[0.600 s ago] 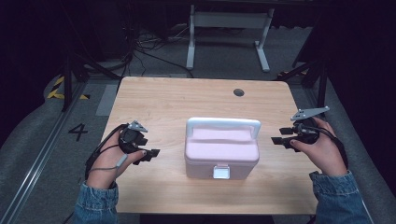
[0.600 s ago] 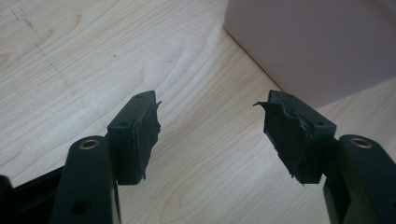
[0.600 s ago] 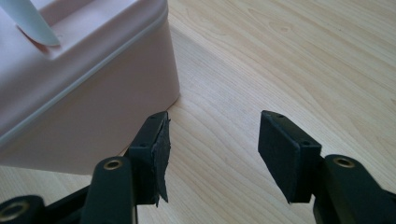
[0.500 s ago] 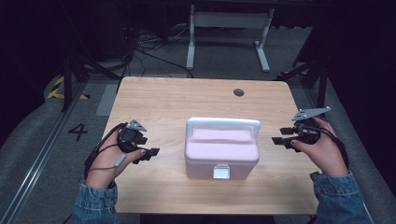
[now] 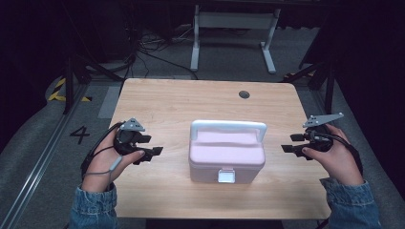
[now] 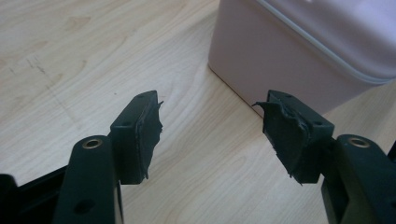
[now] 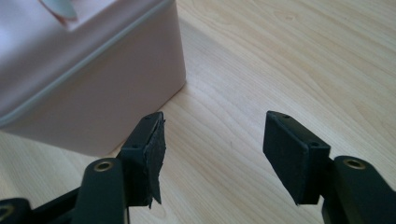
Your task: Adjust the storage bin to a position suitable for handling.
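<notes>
Box (image 5: 226,155), pink and latched, sat mid-tabletop (image 5: 181,102); I held left gripper (image 5: 148,145) and right gripper (image 5: 290,143) beside it, jaws wide, empty. Next, I judged: close in.

In both gripper views the pink box (image 6: 299,42) runs off the top edge, its lid cut away. Its white front latch (image 5: 226,176) is too small to make out in the high view.
</notes>
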### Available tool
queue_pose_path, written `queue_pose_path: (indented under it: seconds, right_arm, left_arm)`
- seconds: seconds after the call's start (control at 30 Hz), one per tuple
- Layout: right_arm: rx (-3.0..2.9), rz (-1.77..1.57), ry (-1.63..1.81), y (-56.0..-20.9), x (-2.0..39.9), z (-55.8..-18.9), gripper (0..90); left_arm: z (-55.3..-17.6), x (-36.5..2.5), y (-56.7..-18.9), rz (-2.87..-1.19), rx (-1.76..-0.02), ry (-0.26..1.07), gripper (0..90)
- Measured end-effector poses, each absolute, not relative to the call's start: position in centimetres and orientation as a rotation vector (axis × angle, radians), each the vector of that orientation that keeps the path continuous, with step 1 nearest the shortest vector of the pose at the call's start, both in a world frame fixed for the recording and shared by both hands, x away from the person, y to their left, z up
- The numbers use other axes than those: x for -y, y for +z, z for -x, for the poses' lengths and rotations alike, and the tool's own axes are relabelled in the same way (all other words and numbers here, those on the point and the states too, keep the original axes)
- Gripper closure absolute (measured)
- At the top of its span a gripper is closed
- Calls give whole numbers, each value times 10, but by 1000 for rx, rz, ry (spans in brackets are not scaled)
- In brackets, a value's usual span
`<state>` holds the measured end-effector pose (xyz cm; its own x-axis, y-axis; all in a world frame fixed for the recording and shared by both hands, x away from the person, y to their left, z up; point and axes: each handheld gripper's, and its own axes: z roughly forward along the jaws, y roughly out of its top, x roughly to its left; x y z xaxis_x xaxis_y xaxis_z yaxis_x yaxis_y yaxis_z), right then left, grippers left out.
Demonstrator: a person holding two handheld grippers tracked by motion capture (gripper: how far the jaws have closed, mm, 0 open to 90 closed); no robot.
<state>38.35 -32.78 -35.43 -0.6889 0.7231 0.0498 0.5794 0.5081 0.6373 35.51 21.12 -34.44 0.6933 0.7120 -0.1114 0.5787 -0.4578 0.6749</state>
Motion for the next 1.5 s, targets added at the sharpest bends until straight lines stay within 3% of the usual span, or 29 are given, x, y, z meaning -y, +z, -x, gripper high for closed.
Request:
queue_pose_path:
  seconds: [0.47, 1.1, 1.5]
  right_arm:
    - [-2519, -1139, 903, -360, 338, -370, 380]
    - [-2524, -1188, 857, -372, 346, -360, 372]
    - [-2544, -1190, 858, -377, 345, -362, 373]
  left_arm:
    - [-365, -187, -330, -2048, -838, 213, 386]
    - [-378, -133, -335, -2002, -745, 231, 387]
    - [-378, -102, -337, -2056, -666, 314, 503]
